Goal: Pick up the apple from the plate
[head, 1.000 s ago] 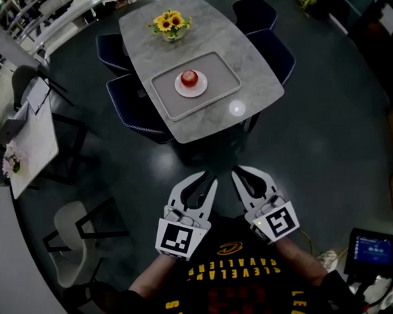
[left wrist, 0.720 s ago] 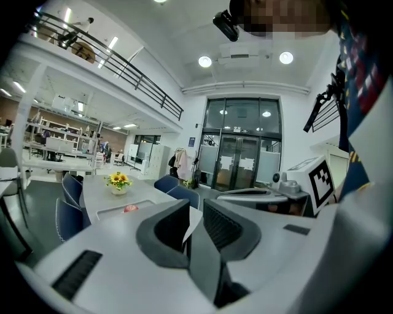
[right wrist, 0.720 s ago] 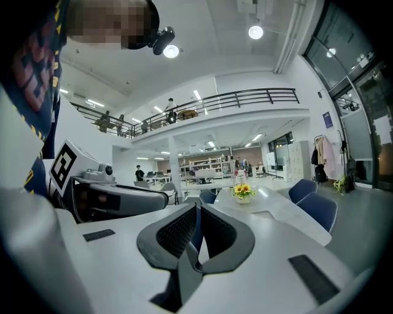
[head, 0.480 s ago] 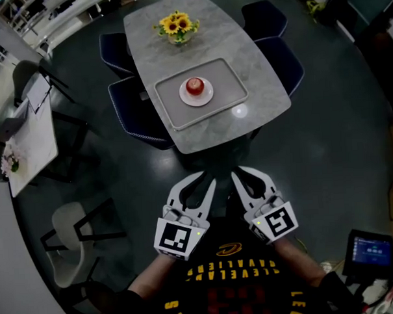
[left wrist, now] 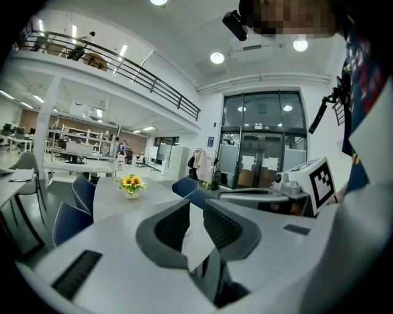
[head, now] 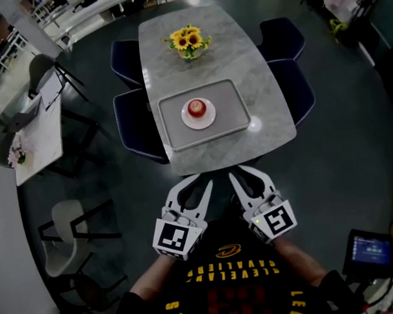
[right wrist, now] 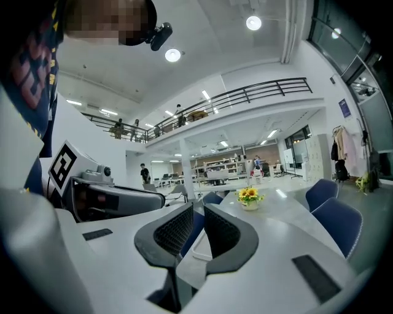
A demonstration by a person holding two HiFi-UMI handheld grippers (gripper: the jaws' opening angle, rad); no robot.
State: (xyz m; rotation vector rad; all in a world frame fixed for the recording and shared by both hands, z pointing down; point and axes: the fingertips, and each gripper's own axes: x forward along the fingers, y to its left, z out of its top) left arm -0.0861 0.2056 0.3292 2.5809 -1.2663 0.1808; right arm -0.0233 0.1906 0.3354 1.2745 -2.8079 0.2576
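Observation:
In the head view a red apple (head: 197,107) sits on a small white plate (head: 199,121), in the middle of a grey tray (head: 236,106) on a grey marble table (head: 262,91). Both grippers are held low, close to the person's body, short of the table's near edge. My left gripper (head: 197,181) and right gripper (head: 243,174) each show only a narrow slit between the jaws and hold nothing. The left gripper view shows my left gripper (left wrist: 196,214) aimed along the tabletop. In the right gripper view, a bit of the tray's rim (right wrist: 200,248) shows behind my right gripper (right wrist: 198,222). The apple is hidden in both gripper views.
A vase of sunflowers (head: 190,41) stands at the table's far end. Dark blue chairs (head: 135,126) (head: 297,83) line both long sides. A white table (head: 36,137) and a pale chair (head: 64,232) stand to the left; a lit screen (head: 369,251) is at the lower right.
The table with tray, plate and apple has slid down and slightly right in the head view, so it is now nearer. Both grippers keep the same pose near the body.

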